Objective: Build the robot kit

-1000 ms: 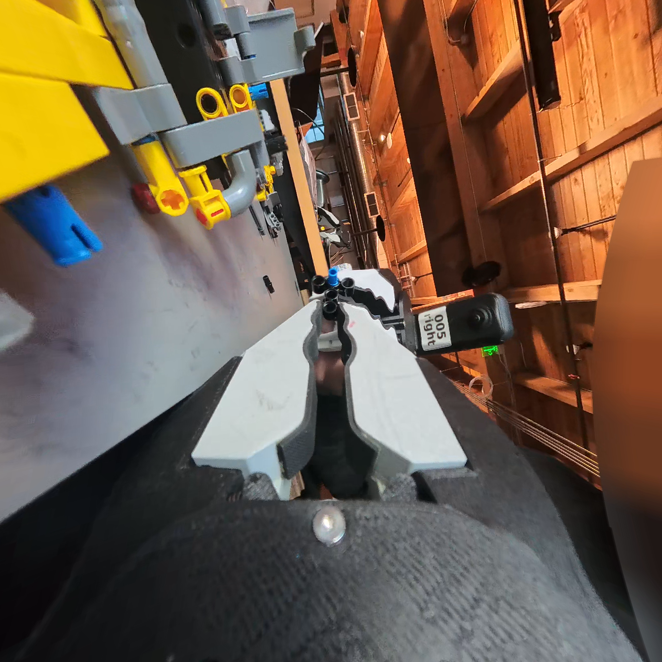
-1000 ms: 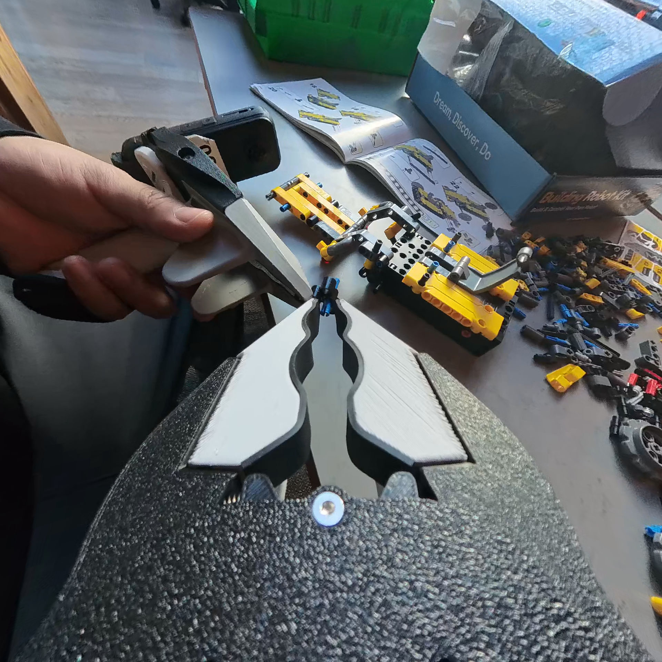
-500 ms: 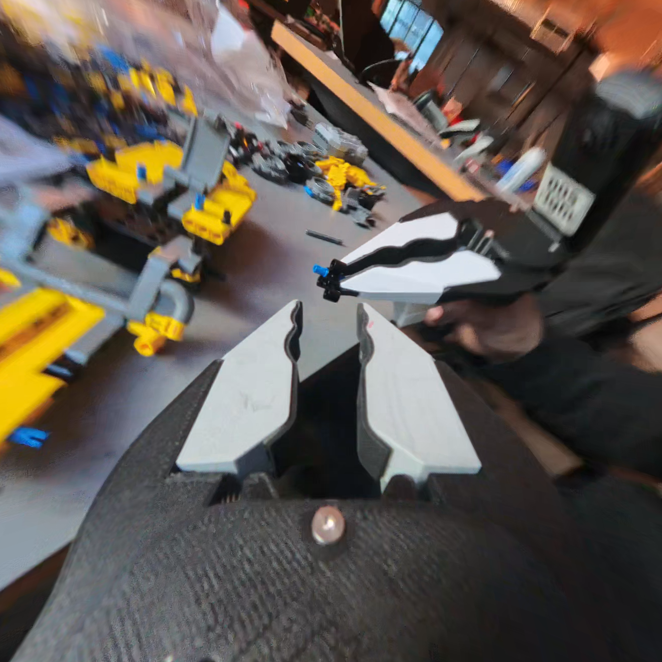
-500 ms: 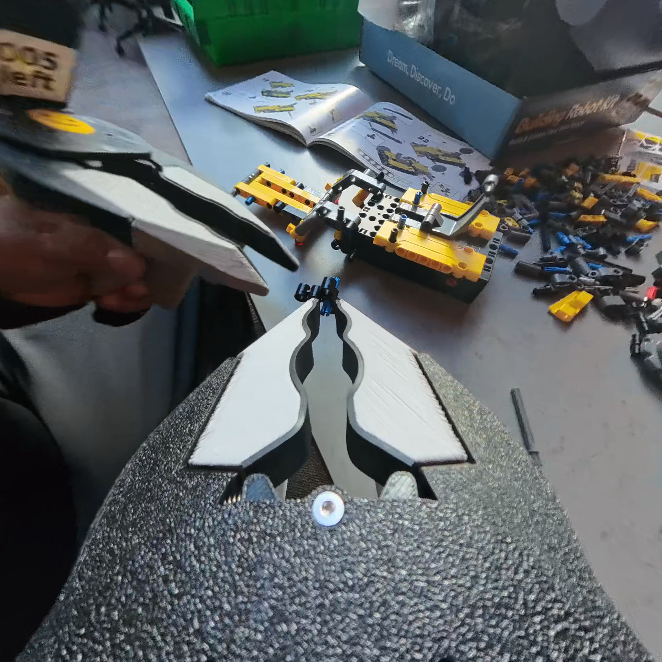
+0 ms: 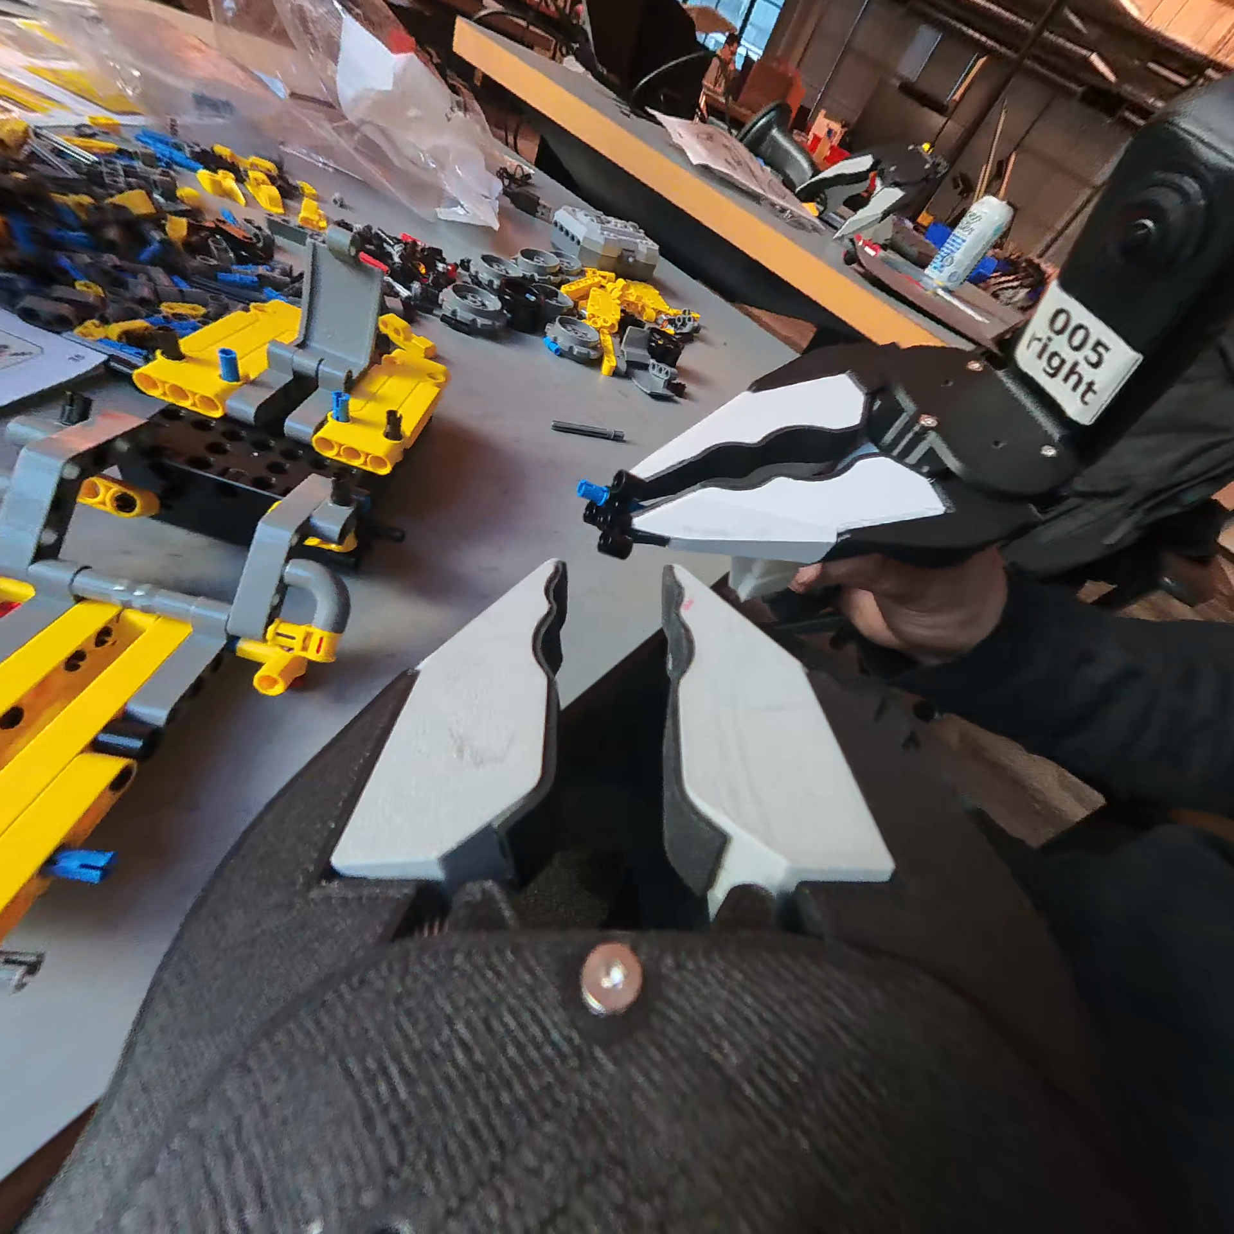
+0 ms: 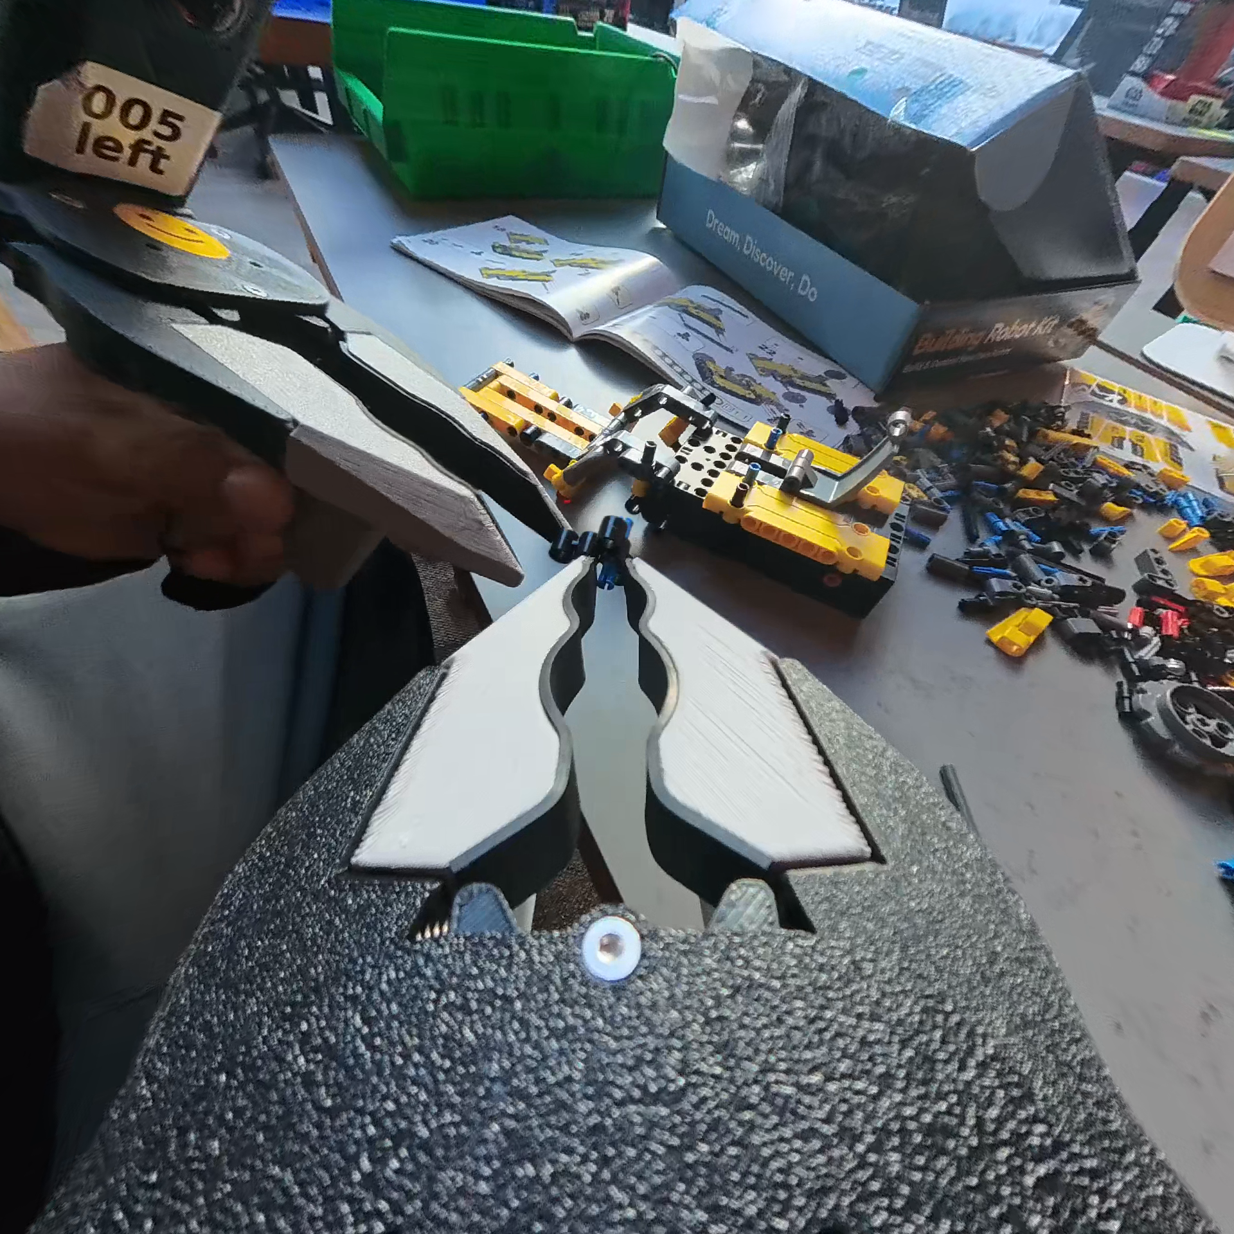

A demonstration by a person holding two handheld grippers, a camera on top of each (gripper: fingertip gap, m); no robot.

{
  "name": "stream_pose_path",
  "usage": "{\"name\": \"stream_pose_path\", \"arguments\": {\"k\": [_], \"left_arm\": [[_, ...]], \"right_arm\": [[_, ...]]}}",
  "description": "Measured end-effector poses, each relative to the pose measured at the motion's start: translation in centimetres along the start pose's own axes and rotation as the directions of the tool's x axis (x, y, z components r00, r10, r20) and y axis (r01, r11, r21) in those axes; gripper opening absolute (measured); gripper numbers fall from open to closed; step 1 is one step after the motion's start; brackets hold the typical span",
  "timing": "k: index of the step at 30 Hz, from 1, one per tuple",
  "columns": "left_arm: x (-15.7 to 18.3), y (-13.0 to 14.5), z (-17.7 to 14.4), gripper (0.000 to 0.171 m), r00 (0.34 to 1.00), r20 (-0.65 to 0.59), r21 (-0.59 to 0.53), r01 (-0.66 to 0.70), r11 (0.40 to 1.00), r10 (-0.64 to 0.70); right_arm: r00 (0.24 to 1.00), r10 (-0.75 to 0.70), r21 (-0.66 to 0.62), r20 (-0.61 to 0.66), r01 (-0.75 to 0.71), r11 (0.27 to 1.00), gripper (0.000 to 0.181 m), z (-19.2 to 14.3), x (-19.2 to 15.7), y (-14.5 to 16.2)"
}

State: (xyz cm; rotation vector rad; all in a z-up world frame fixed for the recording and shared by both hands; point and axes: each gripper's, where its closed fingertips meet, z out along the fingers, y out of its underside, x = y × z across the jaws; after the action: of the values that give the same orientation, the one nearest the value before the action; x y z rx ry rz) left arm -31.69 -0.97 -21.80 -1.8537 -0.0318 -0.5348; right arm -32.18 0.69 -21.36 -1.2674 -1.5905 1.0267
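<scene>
Since a second ago, my left gripper (image 5: 613, 587) has let go of the small black connector piece with a blue pin (image 5: 604, 513) and swung back to face the grey table (image 5: 494, 467); jaws parted, empty.

Left wrist view: right gripper (image 5: 618, 517) pinches the piece just ahead of my tips. Yellow-and-black model (image 5: 280, 394) sits beyond.

Right wrist view: right gripper (image 6: 609, 564) closed on the piece (image 6: 594, 544), above the table edge. I judge a steady, level hold is best. Blue cardboard box (image 6: 868, 220) holds dark bags; green bin (image 6: 501, 100), contents unseen
</scene>
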Motion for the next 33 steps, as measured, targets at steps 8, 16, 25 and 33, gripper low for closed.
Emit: {"name": "stream_pose_path", "arguments": {"k": [8, 16, 25, 33], "left_arm": [[-0.3, 0.0, 0.0, 0.025, 0.997, 0.033, -0.007, -0.069, 0.998, 0.069], [0.7, -0.5, 0.1, 0.028, 0.998, -0.035, -0.005, -0.049, 0.999, 0.049], [3.0, -3.1, -0.9, 0.015, 0.97, -0.215, 0.045, 0.128, 0.991, -0.116], [3.8, -3.3, -1.3, 0.006, 0.935, -0.305, 0.025, 0.2, 0.98, -0.183]], "right_arm": [[0.999, 0.039, -0.006, 0.005, -0.039, 0.999, 0.008, 0.9, 0.3, 0.3], [0.999, -0.043, 0.104, 0.023, 0.04, 0.994, 0.008, -0.1, -0.7, -1.2], [0.991, -0.131, 0.214, -0.012, 0.131, 0.968, 0.008, -1.9, -1.6, -3.2], [0.99, -0.143, 0.259, -0.007, 0.14, 0.956, 0.008, -2.6, -2.1, -4.0]]}}
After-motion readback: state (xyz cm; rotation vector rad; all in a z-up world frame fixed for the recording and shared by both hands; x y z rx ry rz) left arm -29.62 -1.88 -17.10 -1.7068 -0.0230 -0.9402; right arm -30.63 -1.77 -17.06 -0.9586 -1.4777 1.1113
